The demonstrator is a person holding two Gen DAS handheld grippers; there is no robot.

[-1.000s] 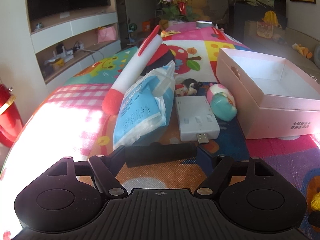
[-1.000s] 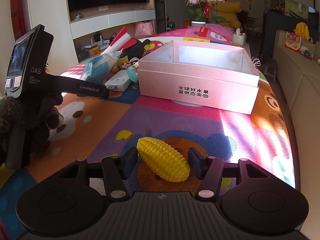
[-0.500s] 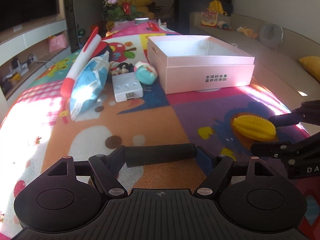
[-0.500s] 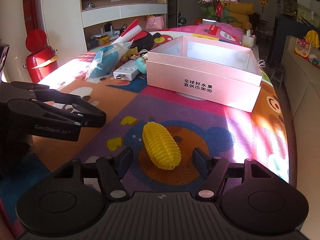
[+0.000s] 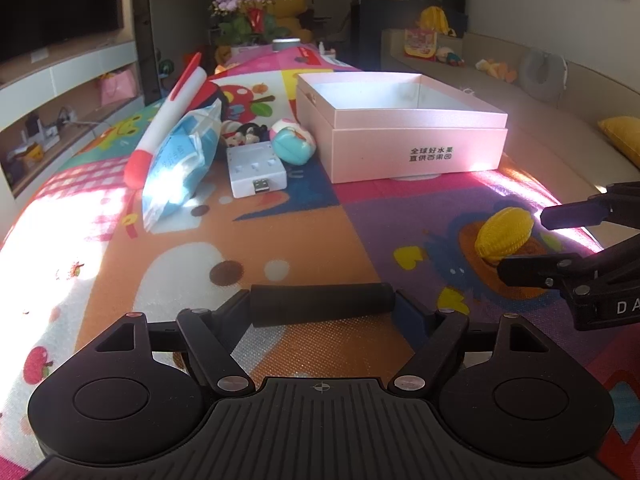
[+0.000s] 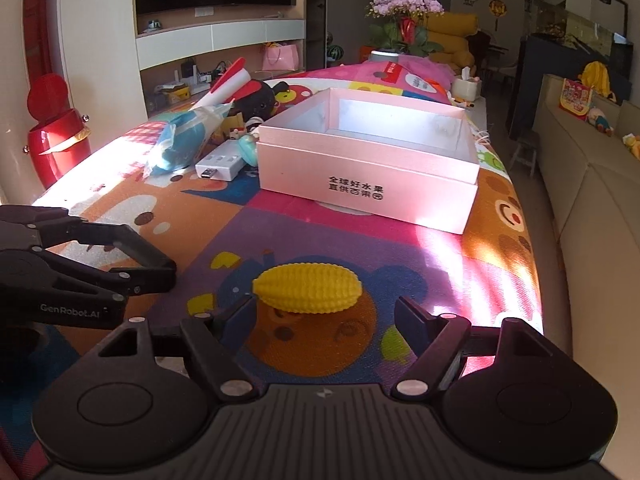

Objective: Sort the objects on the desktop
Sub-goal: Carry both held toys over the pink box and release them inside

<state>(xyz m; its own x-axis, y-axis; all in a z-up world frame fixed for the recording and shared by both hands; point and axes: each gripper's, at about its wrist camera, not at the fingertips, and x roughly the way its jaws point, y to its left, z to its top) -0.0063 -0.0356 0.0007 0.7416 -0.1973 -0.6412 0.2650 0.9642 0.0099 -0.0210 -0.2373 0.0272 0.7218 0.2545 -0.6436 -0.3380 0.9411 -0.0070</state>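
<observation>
A yellow toy corn cob (image 6: 308,294) lies crosswise on the colourful mat between the fingers of my right gripper (image 6: 324,312). The jaws are opening, and the pads do not press on the cob. In the left wrist view the same cob (image 5: 504,234) shows at the right, between the right gripper's fingers (image 5: 568,214). My left gripper (image 5: 322,304) is shut on a black cylinder (image 5: 320,303) held end to end between its fingers. An open pink box (image 6: 368,176) stands empty further back.
Behind and left of the box lies a pile: a blue wipes pack (image 5: 180,164), a white USB hub (image 5: 256,170), a teal egg toy (image 5: 292,144), a red-and-white rocket toy (image 5: 168,116) and a dark plush (image 6: 262,100). A sofa (image 6: 592,184) runs along the right.
The left gripper swung away from the pile towards the right, still holding the black cylinder. The right jaws widened, and the corn cob turned from lengthwise to crosswise between them.
</observation>
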